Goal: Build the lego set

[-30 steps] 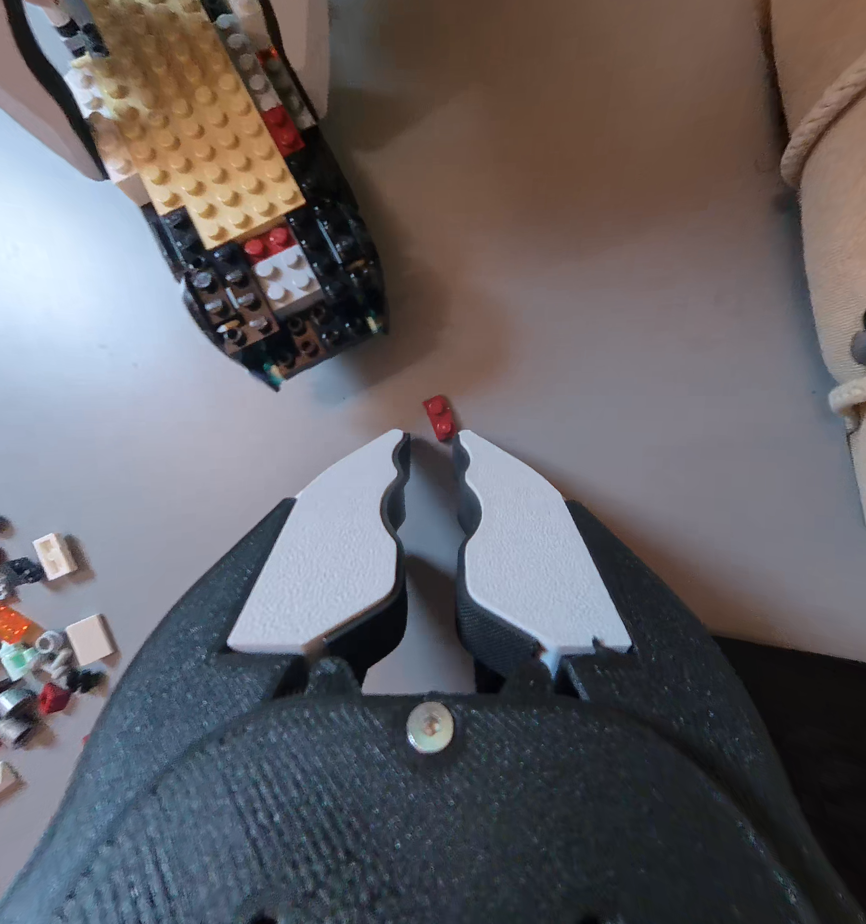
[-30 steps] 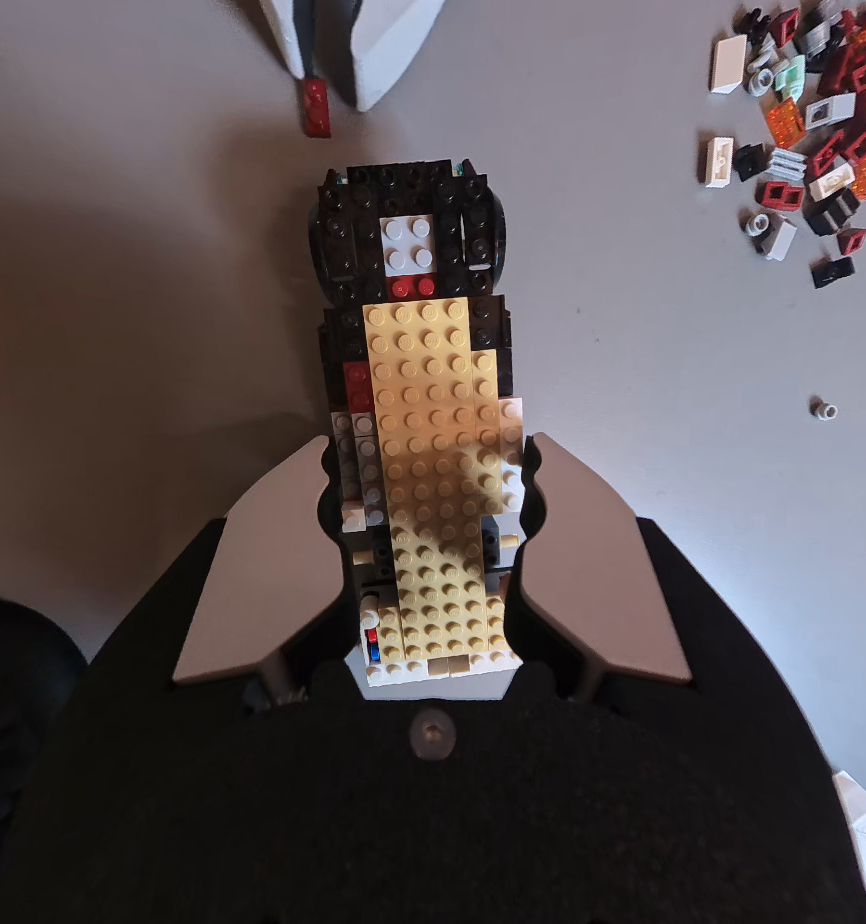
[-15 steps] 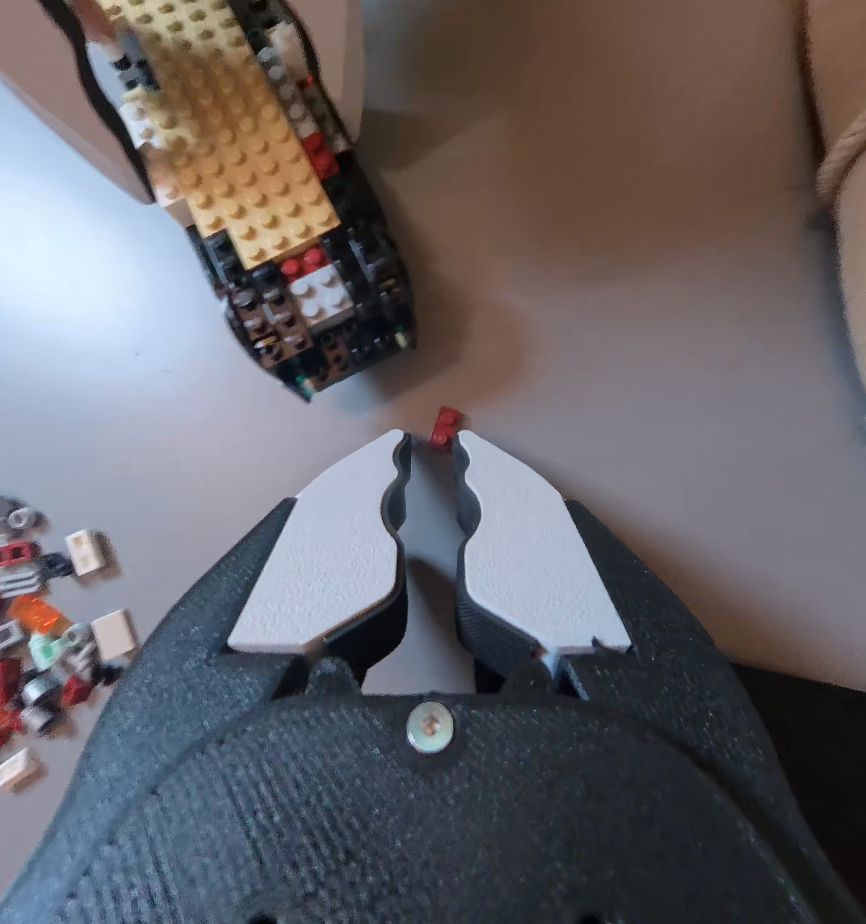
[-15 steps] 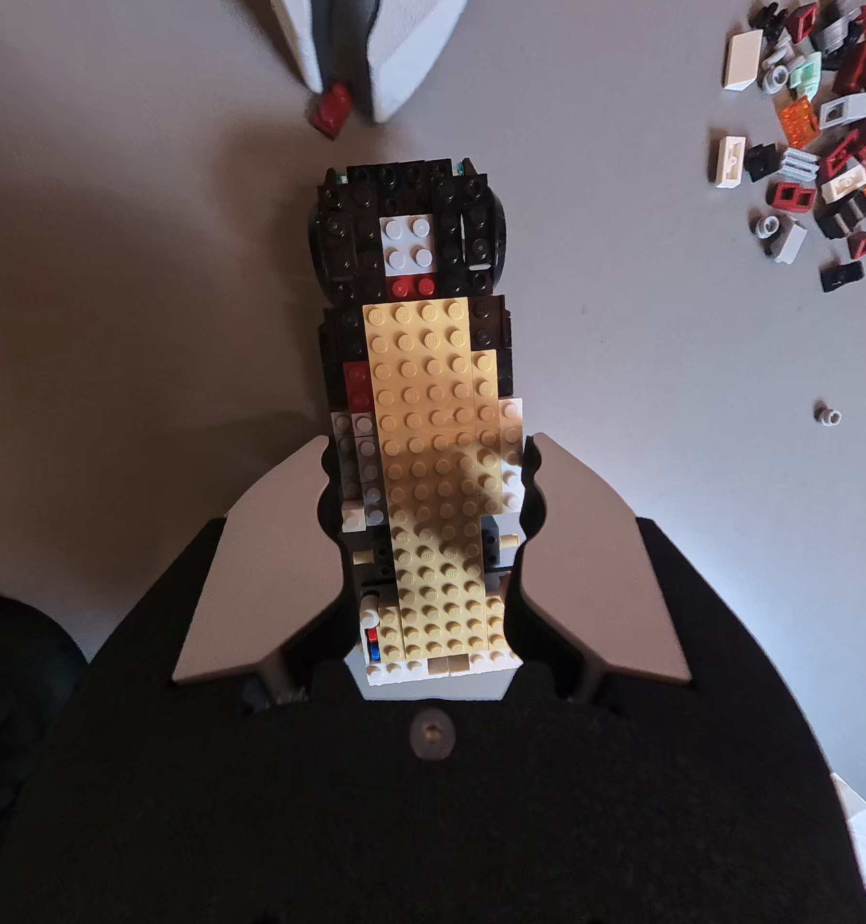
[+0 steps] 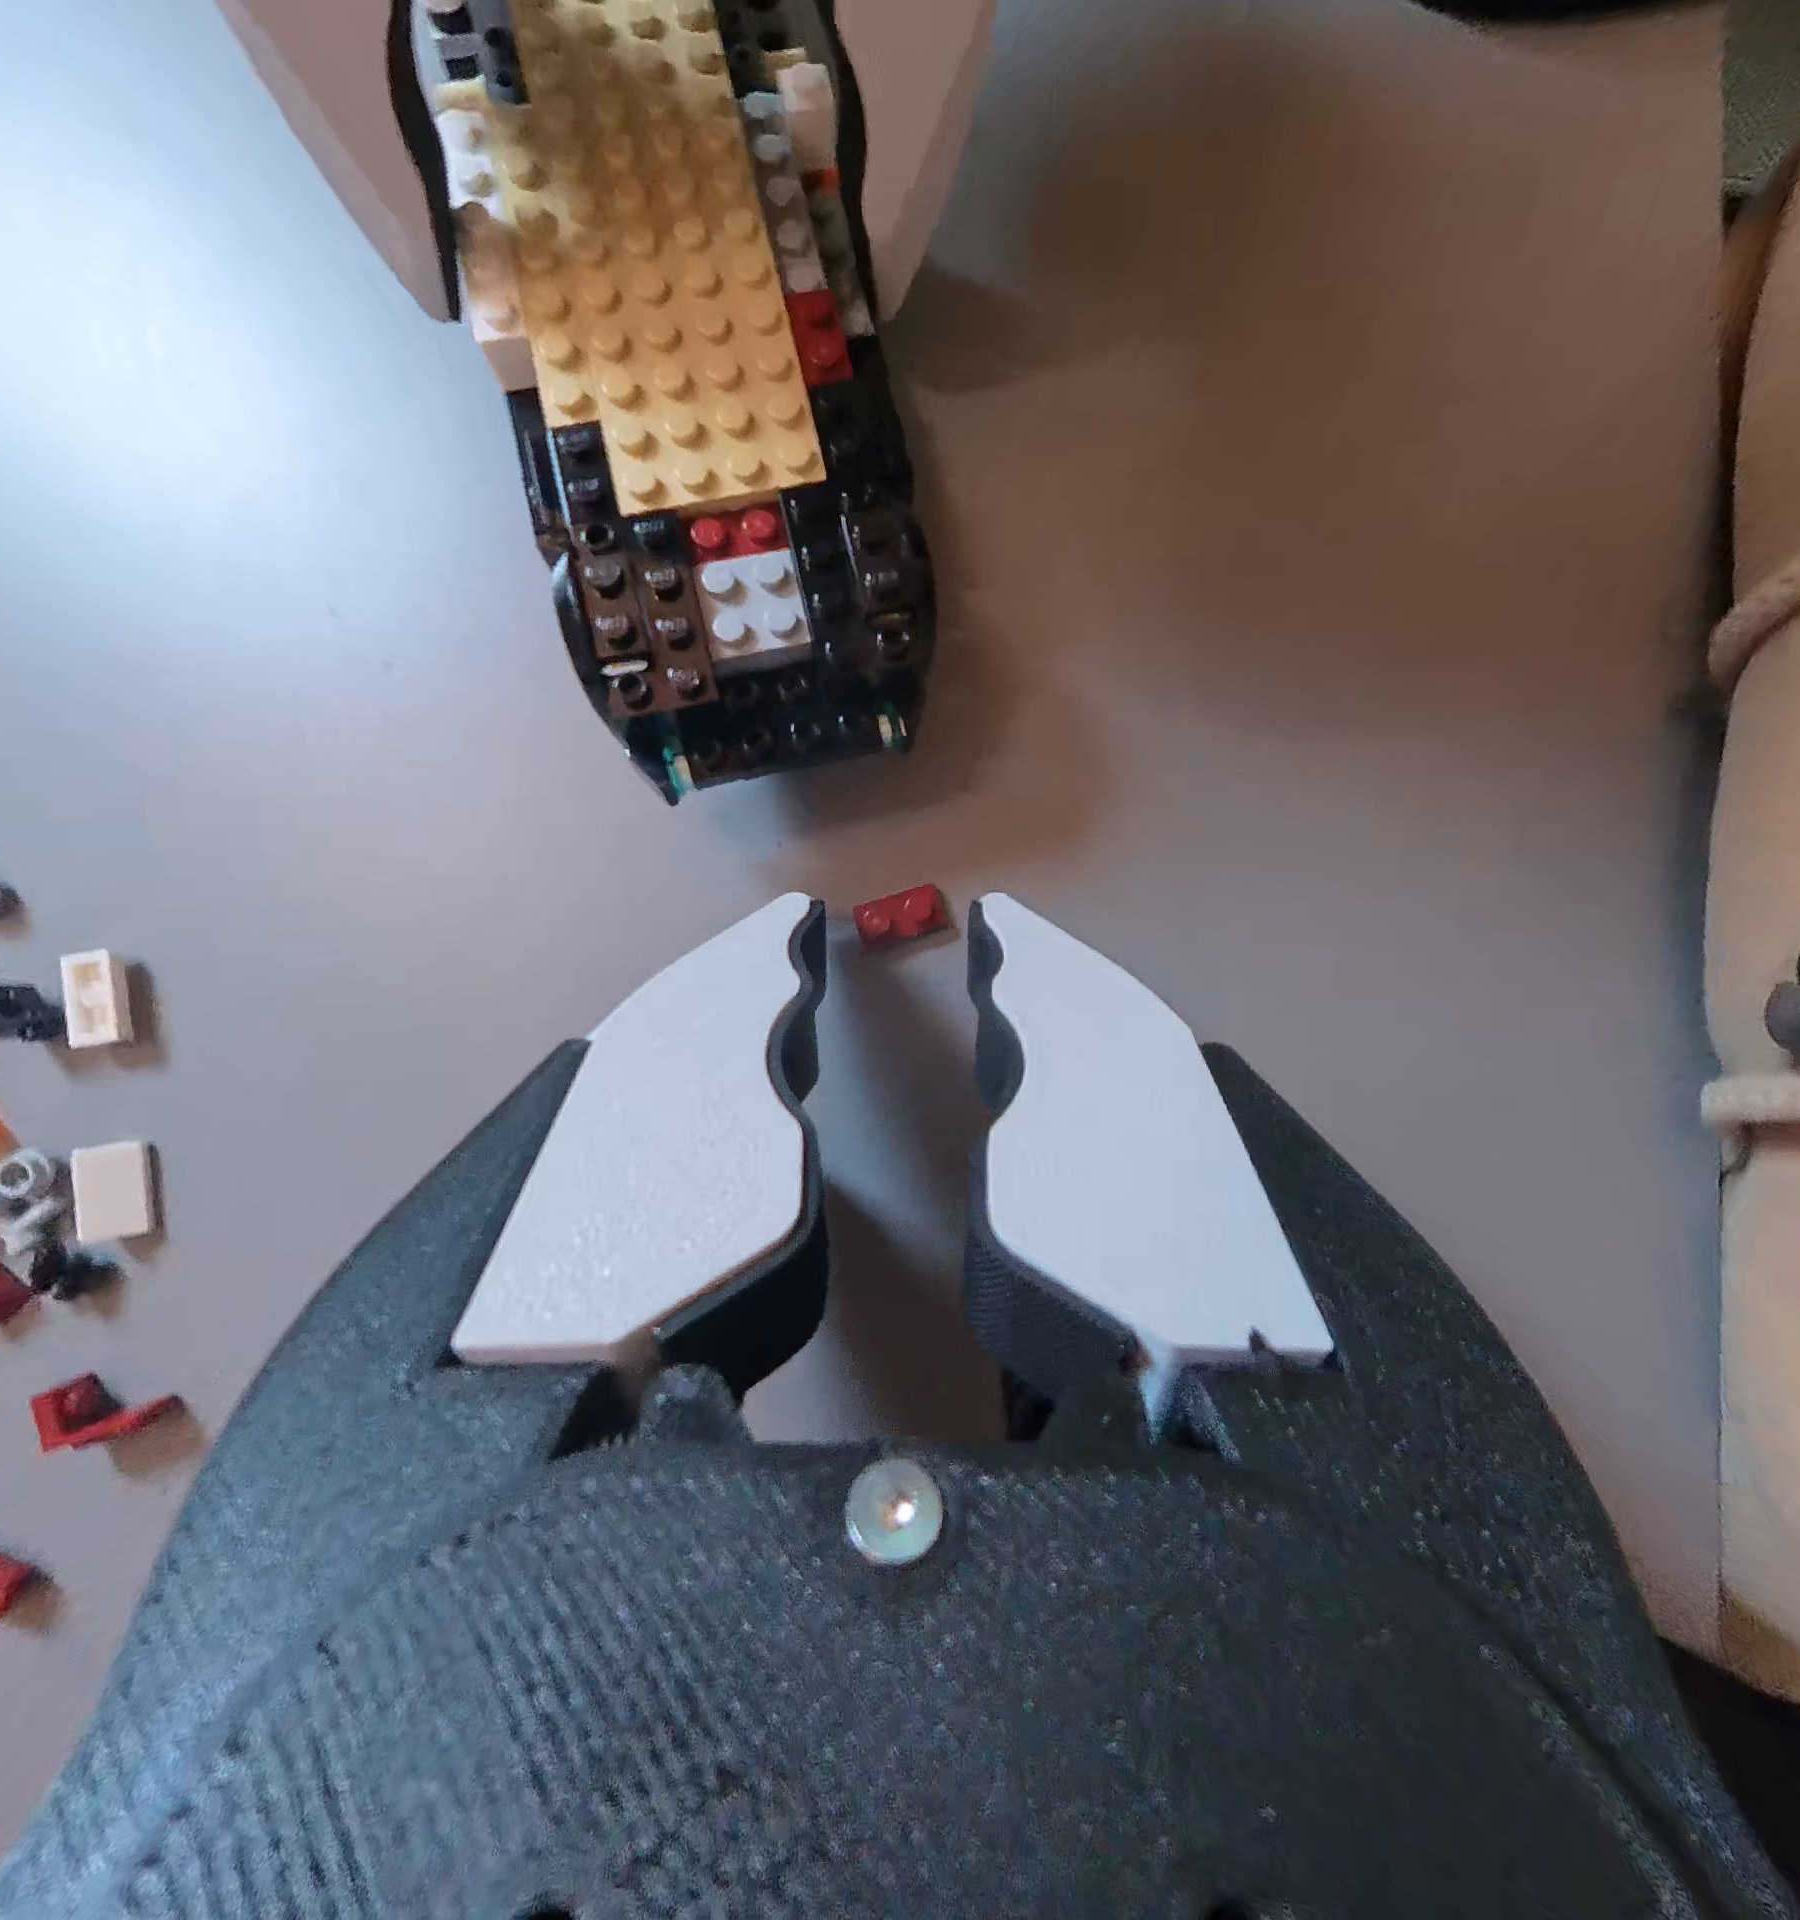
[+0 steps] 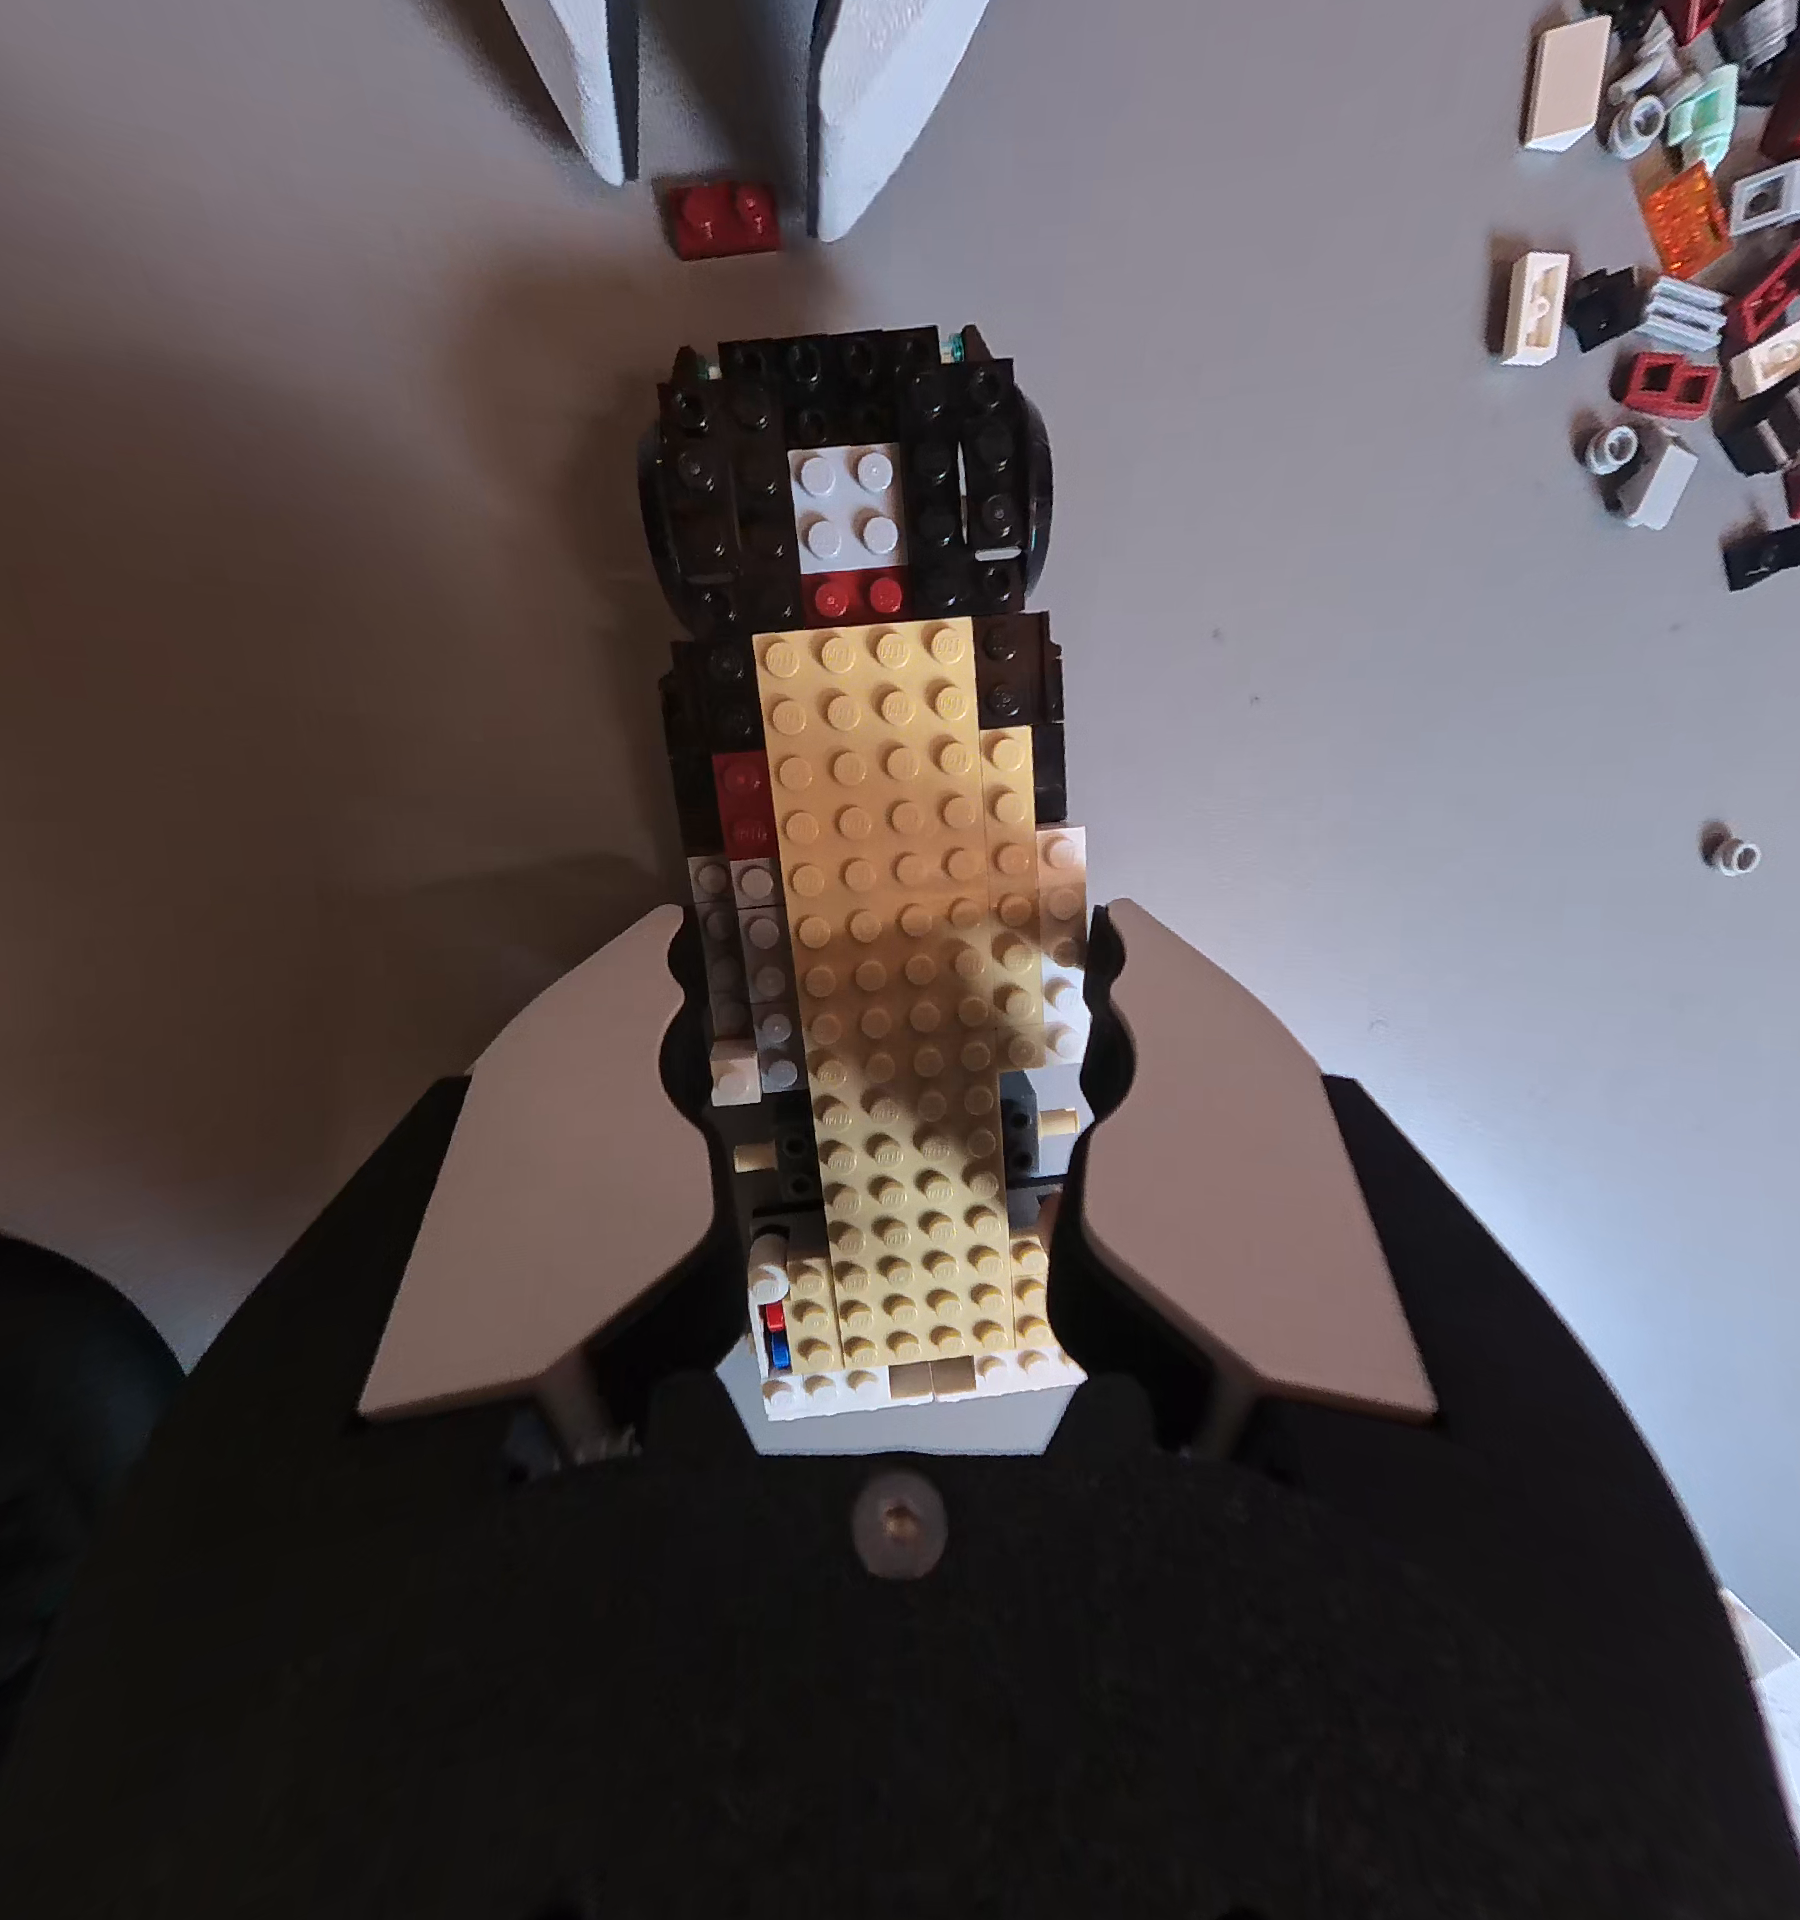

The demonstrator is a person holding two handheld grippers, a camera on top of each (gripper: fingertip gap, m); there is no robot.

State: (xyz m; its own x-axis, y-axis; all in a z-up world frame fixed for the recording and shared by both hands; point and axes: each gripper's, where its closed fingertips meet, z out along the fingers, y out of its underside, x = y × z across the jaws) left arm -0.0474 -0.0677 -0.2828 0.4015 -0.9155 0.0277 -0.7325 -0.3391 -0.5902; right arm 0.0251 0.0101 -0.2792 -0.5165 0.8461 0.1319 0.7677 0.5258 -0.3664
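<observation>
A small dark red two-stud plate [image 5: 901, 916] lies flat on the grey table [image 5: 1291, 520], between the fingertips of my left gripper [image 5: 896, 935]. The jaws stand open with a gap on each side of the plate. The plate also shows in the right wrist view [image 6: 724, 216], just ahead of the left fingertips [image 6: 854, 156]. My right gripper [image 6: 893, 925] is shut on a long brick model [image 6: 875, 831] with a tan studded top and a black front end. Its pads press on both sides of the model. The model [image 5: 688, 416] points toward the red plate.
A pile of loose small bricks, red, white, black, orange and grey, lies left of the left gripper [image 5: 34, 1143] and shows at the upper right of the right wrist view [image 6: 1727, 239]. A lone grey round piece [image 6: 1732, 856] lies apart. A beige sleeve [image 5: 1789, 935] is at the right. Some 11 cm of space lies between my two pairs of fingers.
My left jaws have opened wider. The red plate, earlier at the tips and tilted, now lies flat crosswise between them. The model stays in the right grasp.
</observation>
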